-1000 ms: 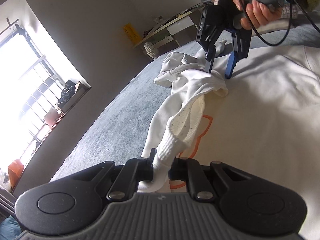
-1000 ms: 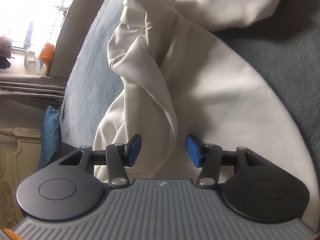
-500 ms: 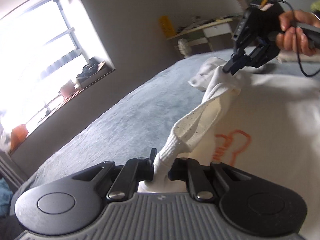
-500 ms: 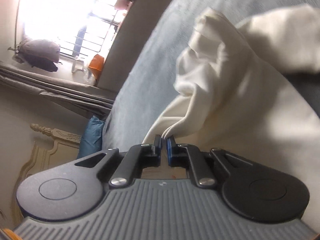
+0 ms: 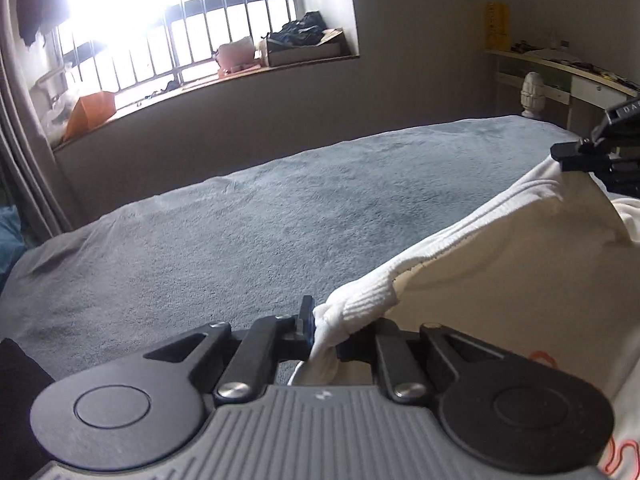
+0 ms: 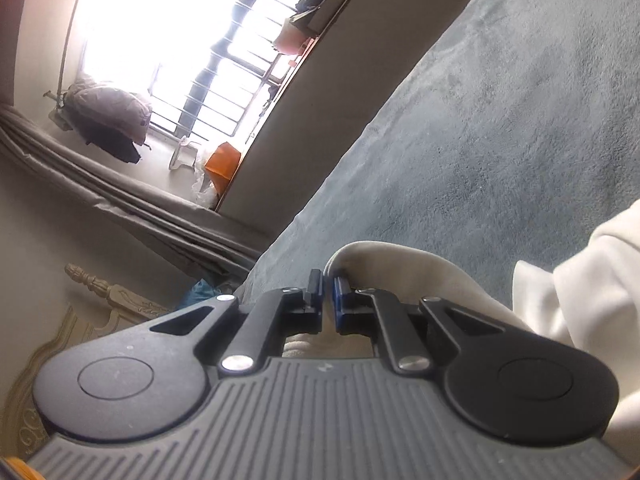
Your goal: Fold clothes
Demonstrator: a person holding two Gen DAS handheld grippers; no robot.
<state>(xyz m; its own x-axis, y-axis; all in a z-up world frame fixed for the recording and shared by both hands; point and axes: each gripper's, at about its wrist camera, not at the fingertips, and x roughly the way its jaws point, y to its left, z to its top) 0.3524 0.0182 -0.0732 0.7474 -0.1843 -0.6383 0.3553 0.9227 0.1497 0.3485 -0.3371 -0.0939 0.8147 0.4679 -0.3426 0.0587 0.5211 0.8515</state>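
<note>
Spreading across most of both views: a blue-grey plush bed cover, bare over its whole near and middle stretch. Glaring behind it: a barred window with a cluttered sill, a grey curtain hanging at its left side. Standing off at the far right of the left wrist view: a desk against the wall, with a carved white bedpost finial in front of it. Lying at the right side of the bed and being lifted along one edge: a white sweatshirt with an orange line print showing at its lower right, its ribbed hem strung taut in the air between the two tools. Clamping the near end of that ribbed edge: the left gripper, jaws nearly together with the bunched white knit squeezed between the pads and spilling out below them. Pinching the far end of the same edge at the right border of the left wrist view: the right gripper, jaws drawn almost fully together on a thin fold of cream fabric curling up over the fingertips in its own view. Peeking out low at the left of the right wrist view: a carved headboard.
</note>
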